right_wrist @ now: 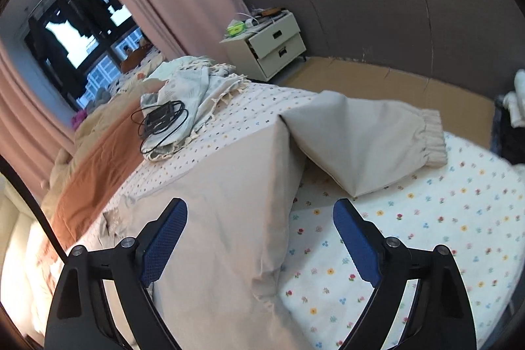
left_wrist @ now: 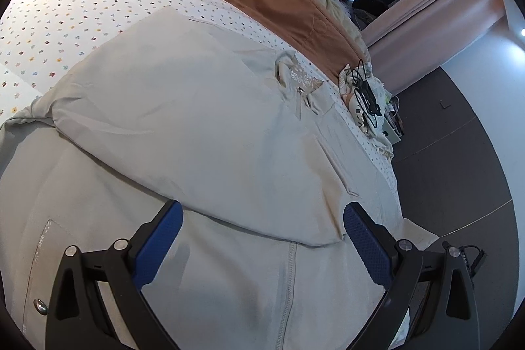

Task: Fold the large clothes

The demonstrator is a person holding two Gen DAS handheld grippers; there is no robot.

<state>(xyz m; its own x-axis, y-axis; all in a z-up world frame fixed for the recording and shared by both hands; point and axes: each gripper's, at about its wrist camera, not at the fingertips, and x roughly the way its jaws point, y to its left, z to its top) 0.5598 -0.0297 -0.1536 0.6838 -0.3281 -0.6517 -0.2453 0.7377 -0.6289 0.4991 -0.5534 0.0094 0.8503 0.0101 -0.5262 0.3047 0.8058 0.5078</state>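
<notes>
Your left tongs (left_wrist: 262, 238): spread wide, nothing pinched, hovering over the pale grey jacket (left_wrist: 197, 127), which lies flat on the bed's flowered sheet (left_wrist: 82, 5), zip running between the blue pads. Your right tongs (right_wrist: 261, 238): spread wide, empty, above the jacket's folded edge; its sleeve (right_wrist: 370, 136), with gathered cuff, lies beside it on the sheet. Left of the jacket: rust-brown quilt (right_wrist: 98, 166). Beyond it: crumpled fringed cloth (right_wrist: 197, 91) carrying a black cable bundle (right_wrist: 160, 117). Far right corner: white two-drawer nightstand (right_wrist: 272, 45), small clutter on top, contents of drawers hidden. Open sheet lies right of the sleeve.
</notes>
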